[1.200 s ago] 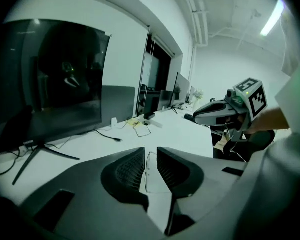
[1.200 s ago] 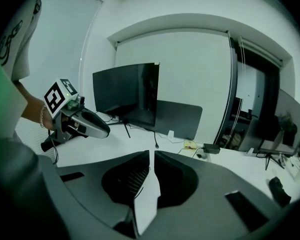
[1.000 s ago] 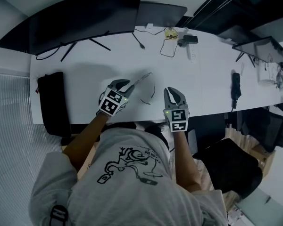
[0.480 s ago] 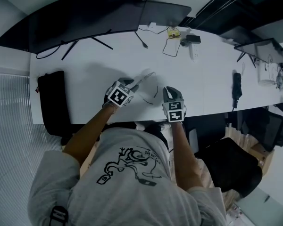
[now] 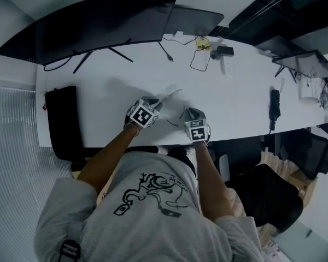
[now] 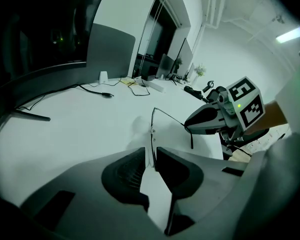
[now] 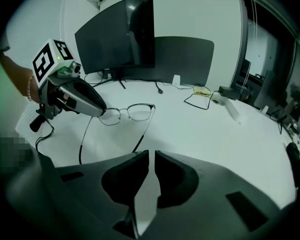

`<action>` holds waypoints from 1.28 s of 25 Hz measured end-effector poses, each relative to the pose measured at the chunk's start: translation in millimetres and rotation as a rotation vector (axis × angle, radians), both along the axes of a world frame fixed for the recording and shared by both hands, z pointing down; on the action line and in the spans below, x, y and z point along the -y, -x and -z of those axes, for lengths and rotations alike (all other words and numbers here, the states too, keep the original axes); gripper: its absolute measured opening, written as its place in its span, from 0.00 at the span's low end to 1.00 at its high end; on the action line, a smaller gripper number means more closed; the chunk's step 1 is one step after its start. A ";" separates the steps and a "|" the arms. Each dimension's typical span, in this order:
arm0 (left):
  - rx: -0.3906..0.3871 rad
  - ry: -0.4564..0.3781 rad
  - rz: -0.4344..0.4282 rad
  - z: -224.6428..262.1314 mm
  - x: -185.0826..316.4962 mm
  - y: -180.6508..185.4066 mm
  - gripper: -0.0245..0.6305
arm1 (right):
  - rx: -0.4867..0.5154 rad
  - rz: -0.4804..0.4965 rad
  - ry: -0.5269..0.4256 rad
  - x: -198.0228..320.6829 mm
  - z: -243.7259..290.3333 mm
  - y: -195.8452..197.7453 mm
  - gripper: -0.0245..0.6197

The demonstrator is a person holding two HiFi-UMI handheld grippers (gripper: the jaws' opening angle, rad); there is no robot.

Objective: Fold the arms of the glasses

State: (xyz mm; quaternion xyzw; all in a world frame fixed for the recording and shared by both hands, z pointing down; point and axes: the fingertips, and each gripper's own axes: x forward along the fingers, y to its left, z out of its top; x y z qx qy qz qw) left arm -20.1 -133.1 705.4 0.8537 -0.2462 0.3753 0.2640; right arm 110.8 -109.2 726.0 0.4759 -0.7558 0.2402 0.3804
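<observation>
The jaws of the dark grey left gripper (image 6: 150,153) have just been closing and stand a narrow slit apart. The front of the thin wire-rimmed glasses with clear lenses (image 7: 140,112) sits edge-on in that slit. The rim lies close against one pad while a sliver of the white desk top (image 7: 205,129) shows on the other side, so I judge that the pads do not yet clamp it. The jaws of the dark grey right gripper (image 7: 151,156) are almost pressed together with nothing between them, just short of the tip of the nearer slim dark arm (image 7: 143,130). The glasses are near the desk's front edge, between the two grippers, lenses upright and both arms spread open towards the right gripper; whether they rest on the desk or hang just above it I cannot tell. They look very light, springy in the wire, fragile at the hinges and lenses, and smooth enough to twist out of a loose pinch. The safest hold seems to be the rim's outer corner beside the hinge, not the glass. The other gripper could then press the arm gently inward near its middle, since a shove at the tip would probably bend the wire rather than turn the hinge.
</observation>
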 end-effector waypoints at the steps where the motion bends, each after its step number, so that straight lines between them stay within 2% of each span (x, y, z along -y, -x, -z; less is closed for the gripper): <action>1: 0.000 -0.004 0.000 0.0 0.2 -0.3 0.16 | 0.007 -0.003 0.006 -0.6 -2.1 1.1 0.11; 5: -0.001 -0.045 -0.014 0.0 4.5 -6.4 0.11 | 0.024 0.002 0.014 -0.1 -4.1 5.3 0.11; 10: 0.001 -0.059 -0.017 -0.9 4.9 -10.5 0.11 | 0.035 0.015 0.013 2.4 -3.8 9.6 0.11; 32: 0.020 -0.040 -0.044 -2.9 -16.0 -15.6 0.10 | 0.053 0.071 0.008 3.2 0.5 32.3 0.11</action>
